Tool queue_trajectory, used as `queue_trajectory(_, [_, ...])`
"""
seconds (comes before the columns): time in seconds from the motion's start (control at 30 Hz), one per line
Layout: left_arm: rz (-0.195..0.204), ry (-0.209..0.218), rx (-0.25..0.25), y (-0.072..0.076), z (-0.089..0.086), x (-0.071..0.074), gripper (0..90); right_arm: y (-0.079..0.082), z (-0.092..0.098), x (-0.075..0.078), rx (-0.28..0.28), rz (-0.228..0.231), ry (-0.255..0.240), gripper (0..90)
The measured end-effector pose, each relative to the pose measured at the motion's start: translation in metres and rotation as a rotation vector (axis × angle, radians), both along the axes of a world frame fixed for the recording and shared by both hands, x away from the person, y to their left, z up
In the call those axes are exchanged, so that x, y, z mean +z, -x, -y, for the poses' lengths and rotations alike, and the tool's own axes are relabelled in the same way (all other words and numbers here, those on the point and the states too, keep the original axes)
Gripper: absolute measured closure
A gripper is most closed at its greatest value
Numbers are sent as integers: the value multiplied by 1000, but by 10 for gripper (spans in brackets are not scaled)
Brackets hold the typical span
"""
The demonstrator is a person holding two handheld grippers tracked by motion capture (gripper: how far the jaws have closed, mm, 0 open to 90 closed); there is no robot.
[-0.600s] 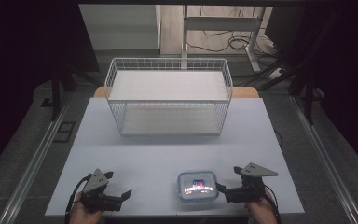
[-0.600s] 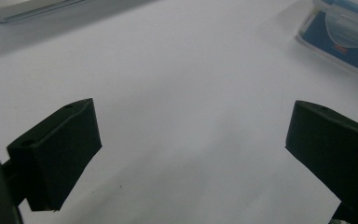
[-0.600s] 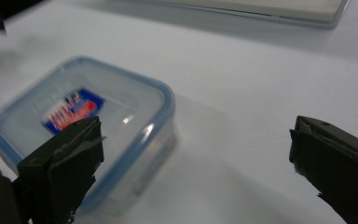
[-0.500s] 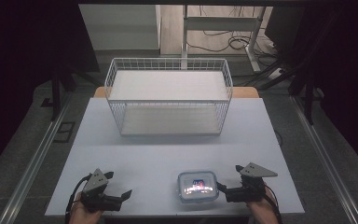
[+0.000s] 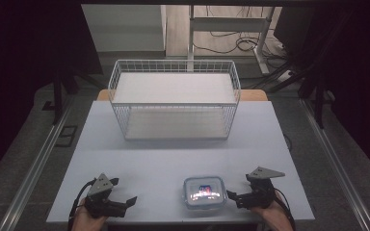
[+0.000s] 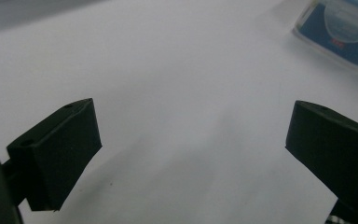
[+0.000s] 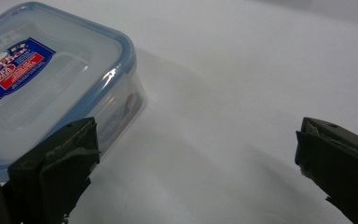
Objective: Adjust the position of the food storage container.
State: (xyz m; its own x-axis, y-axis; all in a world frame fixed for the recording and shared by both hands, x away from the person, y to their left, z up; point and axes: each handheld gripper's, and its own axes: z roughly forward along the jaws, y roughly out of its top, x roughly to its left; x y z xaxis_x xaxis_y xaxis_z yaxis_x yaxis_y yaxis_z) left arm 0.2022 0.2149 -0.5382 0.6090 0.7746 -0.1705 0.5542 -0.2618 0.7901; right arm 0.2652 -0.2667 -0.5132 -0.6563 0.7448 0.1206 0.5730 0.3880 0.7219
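Two pairs of tongs sit low at the near edge of the tabletop (image 5: 173, 163), both gaping wide and holding nothing. The right tongs (image 5: 235, 197) hover just beside the lidded plastic container (image 5: 204, 191), which rests flat near the front edge, a little right of centre. In the right gripper view one jaw stands against the container's (image 7: 56, 88) near corner while the other is well out over bare white surface. As I judge it, that is the first risk: closing from here would catch only a corner, and the smooth, rounded box would likely twist or skid away instead of being gripped. A push toward the person could also slide it off the front edge, which is close.

The left tongs (image 5: 120, 202) are well apart from the box; the left gripper view shows it (image 6: 340, 28) off at the upper right, so that side cannot steady it yet.

Farther back stands the white wire basket (image 5: 173, 103). If the box is bound there, a weak grip could drop it on the way, or its base could snag the basket's rim.
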Motion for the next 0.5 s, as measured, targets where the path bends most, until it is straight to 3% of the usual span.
queue_trajectory(0.13, [-15,25,-3,-1,1,0,26,1,-2,1,22,-14,21,5])
queue_trajectory(0.23, [-21,30,-7,-3,6,2,26,3,-4,4,14,-11,30,106])
queue_trajectory(0.27, [-24,40,-8,-4,8,2,26,5,-6,8,10,-30,19,291])
queue_trajectory(0.3, [-30,57,-20,-5,12,3,37,6,-6,10,17,-50,8,404])
queue_trajectory(0.33, [-30,57,-20,-5,12,3,55,7,-7,12,34,-65,-2,495])
queue_trajectory(0.37, [-28,49,-24,-5,15,4,55,7,-7,12,34,-65,-2,495])
queue_trajectory(0.47, [-17,30,-55,-4,26,8,161,11,-12,15,80,-105,-5,745])
queue_trajectory(0.5, [-21,54,-102,-3,33,11,285,13,-17,15,110,-112,25,862])
